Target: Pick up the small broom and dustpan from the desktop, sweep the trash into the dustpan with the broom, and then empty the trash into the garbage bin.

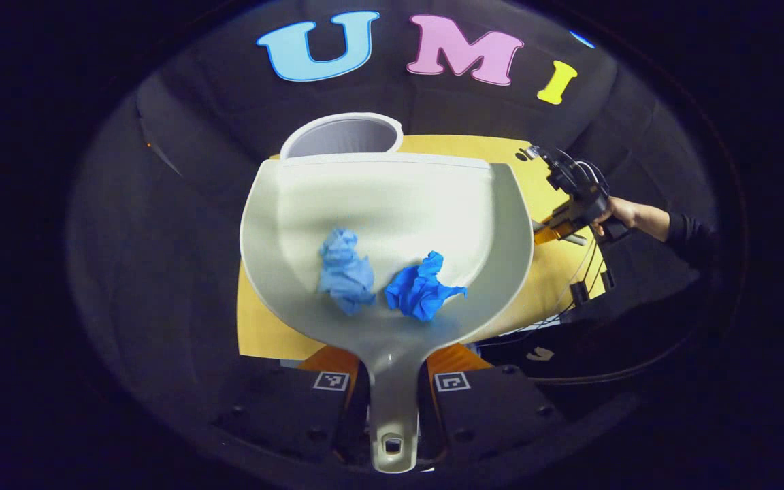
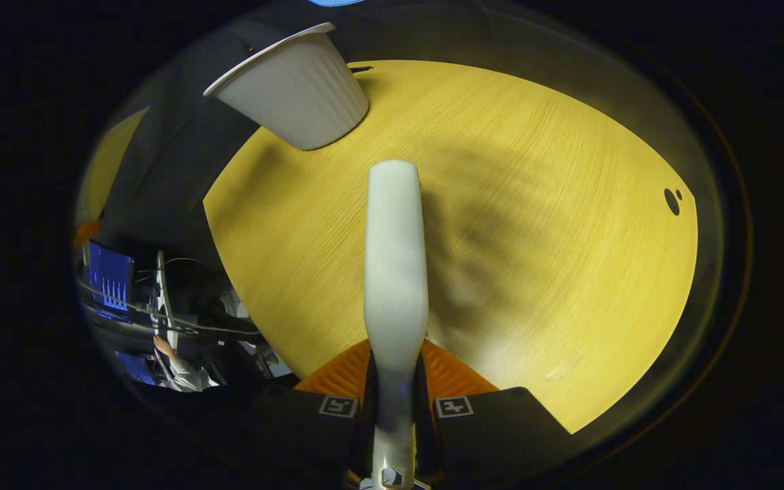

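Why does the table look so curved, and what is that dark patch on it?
Right gripper view: the fisheye lens bows the yellow table edge into an arc; the dark patch right of the broom handle looks like a soft shadow. Left gripper view: same bending; the dustpan is evenly lit and the blue paper wads are sharp, while the surroundings fall dim.

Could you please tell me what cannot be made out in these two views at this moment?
- Garbage bin, left gripper view: the dustpan hides its body and most of its opening.
- Broom, right gripper view: seen end-on along its handle, so its bristles cannot be made out.
- Right tongs, left gripper view: too small and far off to judge their grip.
- Two blue wads in the dustpan: material unclear.
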A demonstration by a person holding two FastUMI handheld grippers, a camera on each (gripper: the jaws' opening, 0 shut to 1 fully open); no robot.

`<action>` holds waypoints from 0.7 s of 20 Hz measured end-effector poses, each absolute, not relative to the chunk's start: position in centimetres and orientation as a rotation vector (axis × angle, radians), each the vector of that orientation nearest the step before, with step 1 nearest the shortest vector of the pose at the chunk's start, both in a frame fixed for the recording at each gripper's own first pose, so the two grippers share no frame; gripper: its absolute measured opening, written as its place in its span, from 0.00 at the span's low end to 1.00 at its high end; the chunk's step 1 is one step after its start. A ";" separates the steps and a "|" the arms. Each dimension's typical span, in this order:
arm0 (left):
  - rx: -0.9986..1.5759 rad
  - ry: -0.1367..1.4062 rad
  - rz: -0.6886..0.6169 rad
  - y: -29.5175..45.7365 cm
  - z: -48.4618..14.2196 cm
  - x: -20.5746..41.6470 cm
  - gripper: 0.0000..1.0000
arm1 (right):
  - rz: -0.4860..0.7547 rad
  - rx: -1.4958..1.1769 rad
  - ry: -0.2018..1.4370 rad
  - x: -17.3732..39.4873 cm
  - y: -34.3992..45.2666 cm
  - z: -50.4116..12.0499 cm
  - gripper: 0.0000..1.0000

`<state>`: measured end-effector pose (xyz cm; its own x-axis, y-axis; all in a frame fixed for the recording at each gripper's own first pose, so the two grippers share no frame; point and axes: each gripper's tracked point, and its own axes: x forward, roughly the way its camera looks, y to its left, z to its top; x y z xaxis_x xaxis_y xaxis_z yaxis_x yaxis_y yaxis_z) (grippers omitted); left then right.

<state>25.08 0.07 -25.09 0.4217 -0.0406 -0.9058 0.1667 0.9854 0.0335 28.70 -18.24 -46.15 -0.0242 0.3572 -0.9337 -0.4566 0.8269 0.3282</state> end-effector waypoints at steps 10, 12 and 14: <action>0.257 1.111 0.089 7.8 -27.1 40.7 0.29 | 0.597 0.137 1.506 27.9 -19.5 -46.5 0.27; 0.309 1.140 0.086 8.0 -27.5 42.4 0.29 | 0.602 0.152 1.507 28.1 -19.7 -46.8 0.27; 0.389 1.162 0.107 8.9 -27.8 43.8 0.30 | 0.602 0.144 1.511 27.4 -19.0 -47.3 0.31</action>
<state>43.77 8.92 -27.75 0.4004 0.2807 -0.8723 0.1174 0.9284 0.3527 27.39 -19.01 -47.27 -0.0536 0.4544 -0.8892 -0.2816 0.8474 0.4501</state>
